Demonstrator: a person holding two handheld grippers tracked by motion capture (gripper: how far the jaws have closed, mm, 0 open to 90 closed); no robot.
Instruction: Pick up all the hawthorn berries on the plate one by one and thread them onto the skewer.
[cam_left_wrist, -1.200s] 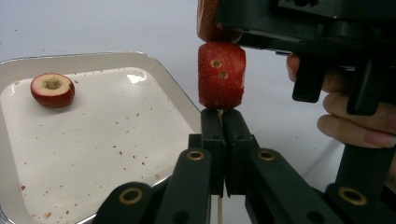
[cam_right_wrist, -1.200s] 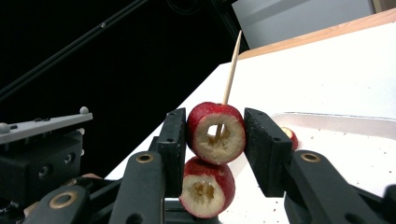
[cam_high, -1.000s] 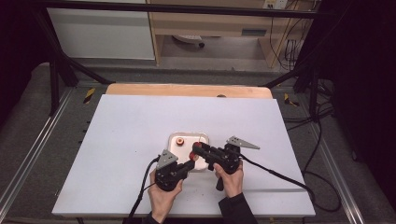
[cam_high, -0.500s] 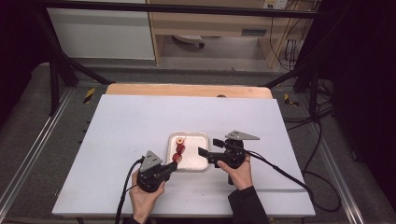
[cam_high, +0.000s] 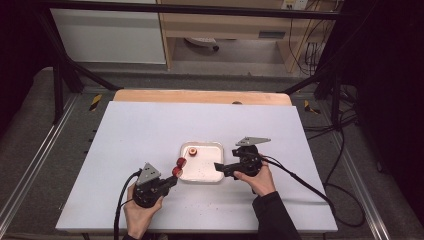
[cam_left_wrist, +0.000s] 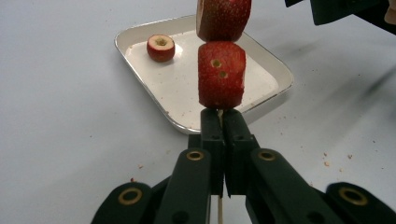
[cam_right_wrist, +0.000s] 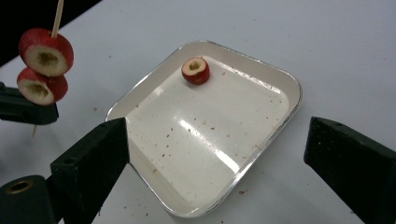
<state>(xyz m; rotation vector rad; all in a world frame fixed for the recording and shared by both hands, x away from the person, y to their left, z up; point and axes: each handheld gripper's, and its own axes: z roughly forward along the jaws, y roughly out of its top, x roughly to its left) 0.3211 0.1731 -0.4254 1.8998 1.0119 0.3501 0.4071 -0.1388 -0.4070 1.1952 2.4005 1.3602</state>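
Observation:
My left gripper (cam_high: 169, 181) (cam_left_wrist: 218, 115) is shut on a thin wooden skewer (cam_left_wrist: 219, 211) just off the white tray's near left corner. Two red fruit slices (cam_high: 179, 166) (cam_left_wrist: 222, 74) are threaded on it right above the jaws. A third red fruit piece (cam_high: 192, 151) (cam_right_wrist: 195, 70) with a hollowed core lies in the tray (cam_high: 206, 167) at its far left. My right gripper (cam_high: 219, 168) (cam_right_wrist: 217, 135) is open at the tray's right edge. Its jaws have just been opening, with nothing between them but the tray's floor (cam_right_wrist: 205, 154) below.
The tray rests on a white tabletop (cam_high: 150, 130) with a wooden strip (cam_high: 200, 96) along its far edge. Small red crumbs speckle the tray and the table near it. Cables trail from both grippers toward the near edge.
The two grippers, close together over the tray a second ago, have drawn apart. My left moved left and nearer with the skewer; my right backed off to the right and opened.

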